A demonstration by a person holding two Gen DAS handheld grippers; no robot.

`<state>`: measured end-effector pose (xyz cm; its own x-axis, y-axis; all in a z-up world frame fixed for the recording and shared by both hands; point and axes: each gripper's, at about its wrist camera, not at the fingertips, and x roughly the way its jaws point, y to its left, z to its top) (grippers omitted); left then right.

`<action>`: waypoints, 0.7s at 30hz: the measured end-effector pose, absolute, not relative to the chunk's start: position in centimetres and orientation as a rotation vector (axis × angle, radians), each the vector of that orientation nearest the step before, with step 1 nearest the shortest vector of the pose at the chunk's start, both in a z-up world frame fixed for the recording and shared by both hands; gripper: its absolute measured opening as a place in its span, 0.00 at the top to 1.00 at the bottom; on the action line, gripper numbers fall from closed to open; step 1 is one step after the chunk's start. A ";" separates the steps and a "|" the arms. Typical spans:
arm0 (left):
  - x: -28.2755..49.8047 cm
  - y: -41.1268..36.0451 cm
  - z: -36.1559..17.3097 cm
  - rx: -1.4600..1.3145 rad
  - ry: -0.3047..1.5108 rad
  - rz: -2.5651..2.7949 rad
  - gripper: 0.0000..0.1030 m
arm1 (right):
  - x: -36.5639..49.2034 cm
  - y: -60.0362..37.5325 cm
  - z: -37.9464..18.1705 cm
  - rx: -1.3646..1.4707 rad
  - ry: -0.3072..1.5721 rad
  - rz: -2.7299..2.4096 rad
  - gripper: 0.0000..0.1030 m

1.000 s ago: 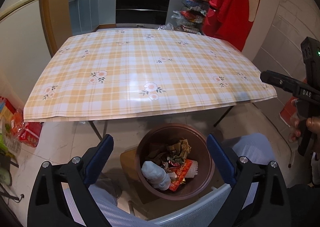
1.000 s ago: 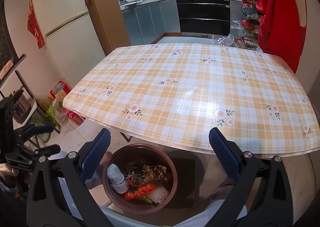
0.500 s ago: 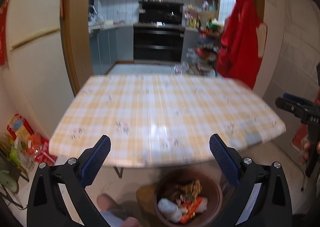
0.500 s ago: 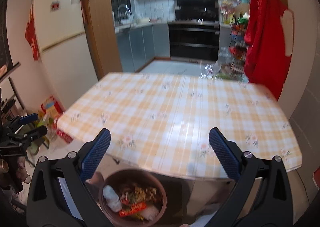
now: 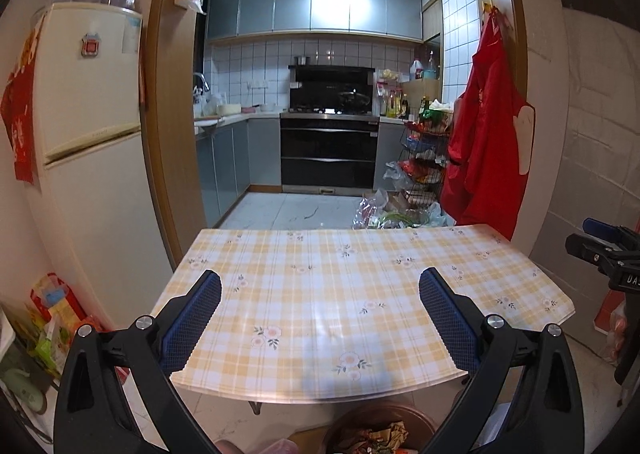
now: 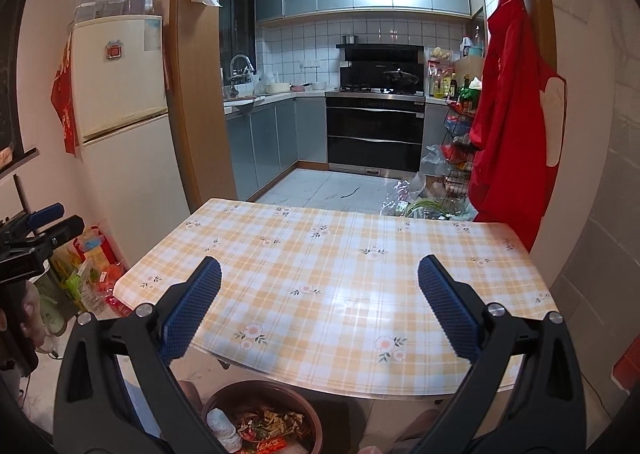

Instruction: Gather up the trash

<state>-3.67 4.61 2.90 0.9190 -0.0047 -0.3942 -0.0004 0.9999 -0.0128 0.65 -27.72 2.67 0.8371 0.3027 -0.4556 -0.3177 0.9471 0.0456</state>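
Both grippers empty, jaws apart, above the table [image 6: 340,274].
Left gripper [image 5: 320,290], right gripper [image 6: 319,274]; brown trash bin [image 6: 262,420] below table's near edge.

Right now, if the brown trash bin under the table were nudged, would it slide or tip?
The trash bin looks wide, round and low, so tipping seems unlikely. It stands on smooth floor tile, so it would probably slide. Loose wrappers suggest a light load.

Table under glossy yellow-and-white plaid floral tablecloth [image 5: 320,294] [image 6: 340,274]; round brown trash bin [image 6: 262,420] [image 5: 380,428] on floor below its near edge.
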 end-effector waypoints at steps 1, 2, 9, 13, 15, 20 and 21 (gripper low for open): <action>-3.7 4.5 3.0 -0.007 0.403 -0.003 0.06 | 0.6 -27.6 2.6 -0.032 0.477 0.327 0.06; -3.8 4.4 3.1 -0.004 0.401 -0.002 0.06 | 0.6 -27.6 2.6 -0.031 0.478 0.325 0.06; -4.0 3.9 3.3 0.012 0.395 -0.002 0.06 | 0.4 -27.6 2.8 -0.027 0.482 0.314 0.06; -4.1 3.8 3.3 0.019 0.393 -0.005 0.06 | 0.4 -27.8 2.7 -0.019 0.488 0.307 0.06; -4.0 3.6 3.3 0.021 0.394 -0.002 0.06 | 0.4 -28.0 2.7 -0.016 0.491 0.305 0.06; -4.0 3.6 3.1 0.023 0.399 -0.001 0.06 | 0.3 -28.1 2.6 -0.015 0.496 0.300 0.06; -4.0 3.6 3.2 0.024 0.399 -0.001 0.06 | 0.3 -28.1 2.6 -0.014 0.496 0.299 0.06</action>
